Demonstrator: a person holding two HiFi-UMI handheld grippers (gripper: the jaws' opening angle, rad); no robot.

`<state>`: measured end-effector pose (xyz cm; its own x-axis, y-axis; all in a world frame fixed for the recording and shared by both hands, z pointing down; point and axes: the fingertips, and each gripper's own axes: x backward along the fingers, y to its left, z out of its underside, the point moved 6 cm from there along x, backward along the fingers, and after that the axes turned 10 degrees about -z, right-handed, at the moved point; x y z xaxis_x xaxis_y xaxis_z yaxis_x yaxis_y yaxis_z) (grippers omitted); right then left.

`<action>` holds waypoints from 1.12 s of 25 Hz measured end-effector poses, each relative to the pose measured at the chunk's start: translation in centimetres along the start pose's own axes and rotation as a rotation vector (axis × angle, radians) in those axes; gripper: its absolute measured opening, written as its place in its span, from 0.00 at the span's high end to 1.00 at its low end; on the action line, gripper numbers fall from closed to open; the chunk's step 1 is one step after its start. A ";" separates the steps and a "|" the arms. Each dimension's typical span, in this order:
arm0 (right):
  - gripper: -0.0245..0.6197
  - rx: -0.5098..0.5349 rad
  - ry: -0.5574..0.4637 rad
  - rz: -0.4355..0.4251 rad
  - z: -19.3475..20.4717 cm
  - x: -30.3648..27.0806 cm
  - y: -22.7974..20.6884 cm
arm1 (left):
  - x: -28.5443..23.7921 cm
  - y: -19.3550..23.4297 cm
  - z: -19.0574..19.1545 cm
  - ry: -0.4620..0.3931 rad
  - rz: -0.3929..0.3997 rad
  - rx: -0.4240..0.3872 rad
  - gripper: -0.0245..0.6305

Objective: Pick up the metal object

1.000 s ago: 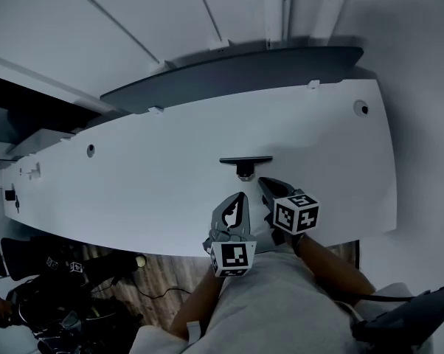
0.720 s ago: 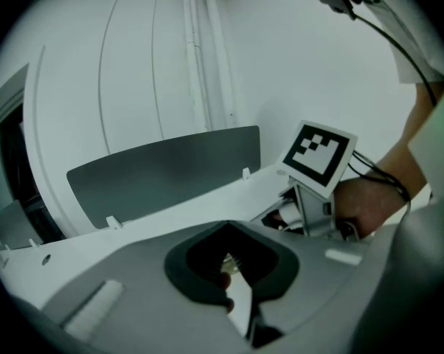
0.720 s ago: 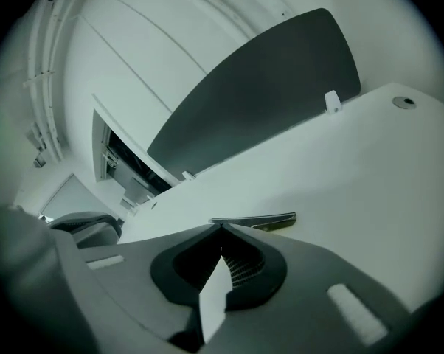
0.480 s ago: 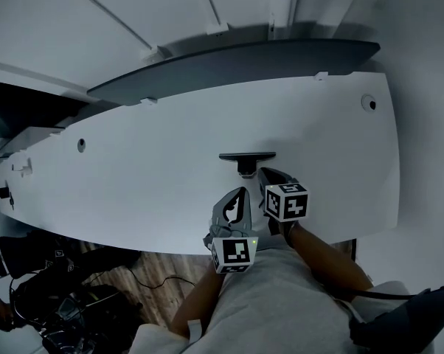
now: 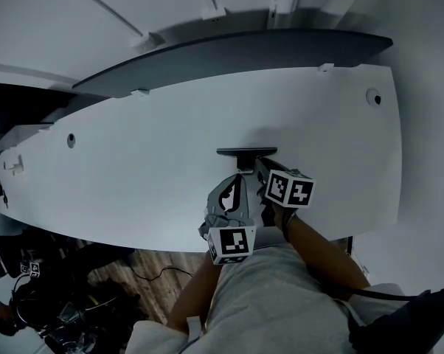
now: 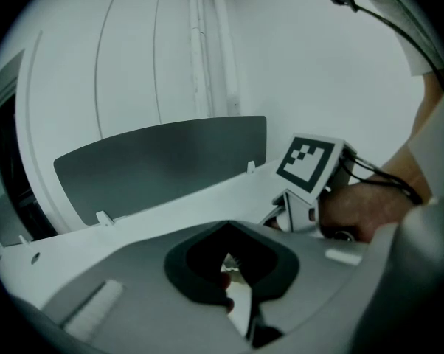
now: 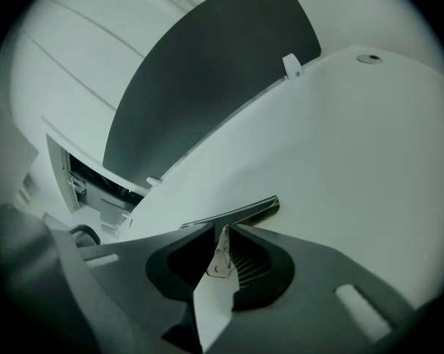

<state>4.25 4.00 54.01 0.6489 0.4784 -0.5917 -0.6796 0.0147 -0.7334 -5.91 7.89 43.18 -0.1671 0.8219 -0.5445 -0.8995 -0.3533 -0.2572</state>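
**Left gripper** point(image 6: 229, 261): nearest, over near edge of white table point(image 5: 133, 169); jaws pressed together, nothing held.
**Right gripper** point(image 7: 220, 234): brought forward within last second from beside left gripper; jaws now opening, thin stem of metal object point(image 7: 237, 212) seen between them, not yet pinched.
**Metal object**: dark bar on short stem, stood mid-table.
**Judgement**: approach done; closing on stem remains.
**Dark panel** point(image 5: 229, 54): beyond far edge.

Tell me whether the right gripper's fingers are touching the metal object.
Cannot tell. Right gripper view: the metal object has its stem between the opening fingers, close to both, no plain gap.
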 end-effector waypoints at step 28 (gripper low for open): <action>0.93 -0.125 0.025 -0.197 -2.5 -3.7 -0.3 | -2.9 0.7 2.4 0.085 0.014 0.042 0.96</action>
<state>2.93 0.02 55.51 0.7742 0.4555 -0.4395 -0.4921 -0.0036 -0.8705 -7.03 6.33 46.55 -0.1466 0.7758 -0.6137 -0.9138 -0.3437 -0.2162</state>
